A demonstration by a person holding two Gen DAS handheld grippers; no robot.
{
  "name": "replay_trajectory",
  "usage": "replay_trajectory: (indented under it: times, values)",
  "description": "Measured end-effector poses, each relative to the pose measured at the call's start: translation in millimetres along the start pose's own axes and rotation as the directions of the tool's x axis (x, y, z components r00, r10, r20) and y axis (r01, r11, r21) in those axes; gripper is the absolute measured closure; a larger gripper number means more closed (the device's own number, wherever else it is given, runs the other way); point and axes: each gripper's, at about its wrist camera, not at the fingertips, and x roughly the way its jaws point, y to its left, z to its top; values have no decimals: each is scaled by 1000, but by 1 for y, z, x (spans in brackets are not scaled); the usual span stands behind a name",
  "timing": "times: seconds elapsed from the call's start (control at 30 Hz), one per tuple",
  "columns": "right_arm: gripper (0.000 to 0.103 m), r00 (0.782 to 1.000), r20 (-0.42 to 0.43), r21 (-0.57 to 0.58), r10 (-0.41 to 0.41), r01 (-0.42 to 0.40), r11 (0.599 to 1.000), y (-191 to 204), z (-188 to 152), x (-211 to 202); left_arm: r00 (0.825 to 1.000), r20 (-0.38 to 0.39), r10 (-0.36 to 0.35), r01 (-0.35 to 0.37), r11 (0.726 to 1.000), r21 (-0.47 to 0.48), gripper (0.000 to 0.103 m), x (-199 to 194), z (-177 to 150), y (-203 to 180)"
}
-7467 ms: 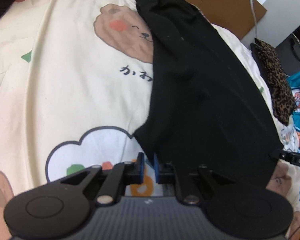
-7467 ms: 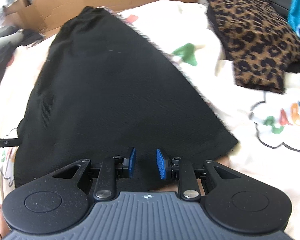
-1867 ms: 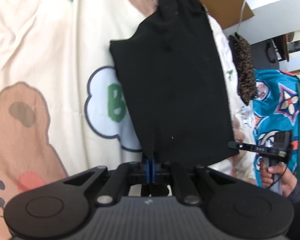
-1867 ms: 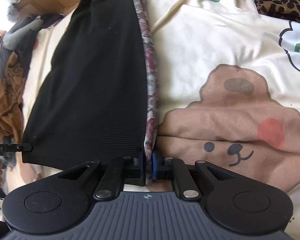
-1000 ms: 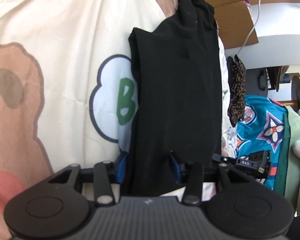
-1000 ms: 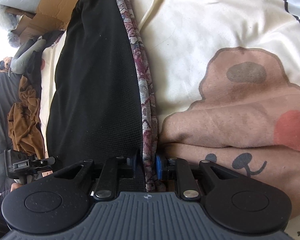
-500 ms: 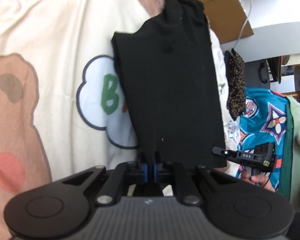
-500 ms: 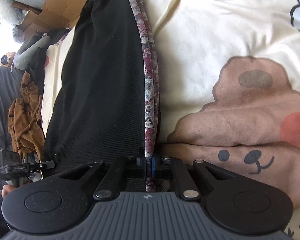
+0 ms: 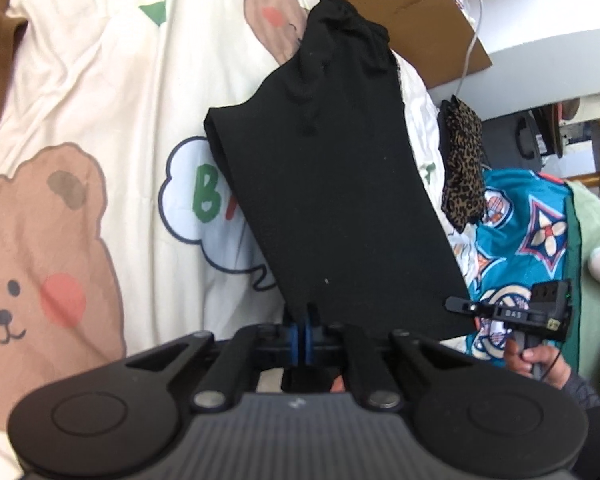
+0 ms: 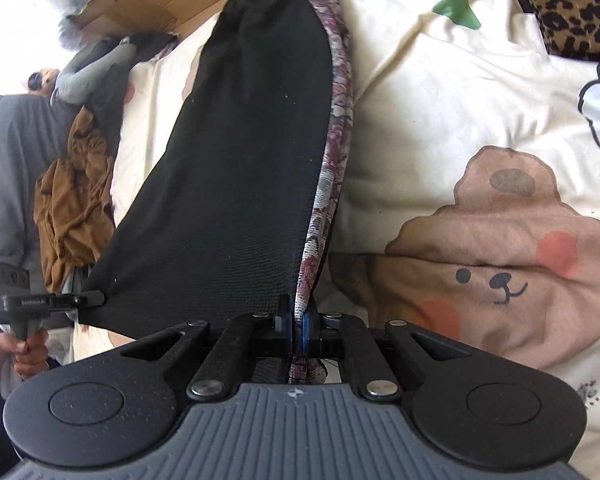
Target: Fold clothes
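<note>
A black garment (image 9: 332, 184) hangs stretched above the cream bedsheet (image 9: 100, 92), its far end still resting near the cardboard. My left gripper (image 9: 303, 334) is shut on its near left corner. In the right wrist view the same black garment (image 10: 244, 168) shows a purple patterned lining (image 10: 332, 176) along its right edge. My right gripper (image 10: 297, 330) is shut on that edge at the near corner. Each gripper appears in the other's view: the right gripper (image 9: 458, 304) at the cloth's right corner, the left gripper (image 10: 94, 299) at its left corner.
The bedsheet carries bear prints (image 10: 500, 256) and a cloud print (image 9: 204, 204). A leopard-print cloth (image 9: 460, 168) and a teal patterned fabric (image 9: 528, 248) lie to the right. Brown clothing (image 10: 72, 208) is heaped at the left. Flattened cardboard (image 9: 412, 12) lies beyond the bed.
A second ago the left gripper was open around the cloth; it has since shut on the corner. Both grippers have lifted the near edge and pulled it back, and the cloth is stretched.
</note>
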Motion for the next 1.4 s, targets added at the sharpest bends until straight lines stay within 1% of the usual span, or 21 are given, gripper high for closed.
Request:
replay_trajectory:
  times: [0.07,0.17,0.3,0.5,0.63,0.8,0.9,0.97,1.07,1.4]
  values:
    - [101,1000,0,-26,-6,6,1000,4,-4,-10,1000,3,12,-12,1000,-1,99,-5,-5,-5]
    - [101,1000,1,-95,-18,18,995,17,-6,-24,999,22,33,-33,999,-4,100,-12,-6,-15]
    - [101,1000,9,-148,-22,23,989,36,-2,-39,998,35,55,-56,998,31,100,-24,0,-29]
    - [101,999,31,-214,-19,25,976,60,5,-66,998,54,30,-35,996,76,100,-52,19,-51]
    - [101,999,47,-269,-15,27,963,79,13,-85,998,55,28,-35,992,124,100,-70,29,-67]
    - [101,999,48,-316,6,10,949,98,17,-104,998,63,10,-20,988,151,100,-86,32,-79]
    - [101,999,35,-329,16,-4,944,101,17,-110,998,64,-4,-6,987,159,100,-92,30,-84]
    - [101,999,27,-328,23,-13,945,100,16,-113,998,61,-9,-1,986,164,100,-93,28,-85]
    - [101,999,22,-292,27,-19,956,90,14,-108,998,54,-12,3,987,161,100,-89,28,-82]
    - [101,999,20,-157,50,-47,987,49,14,-76,999,52,-15,10,996,93,100,-61,40,-62]
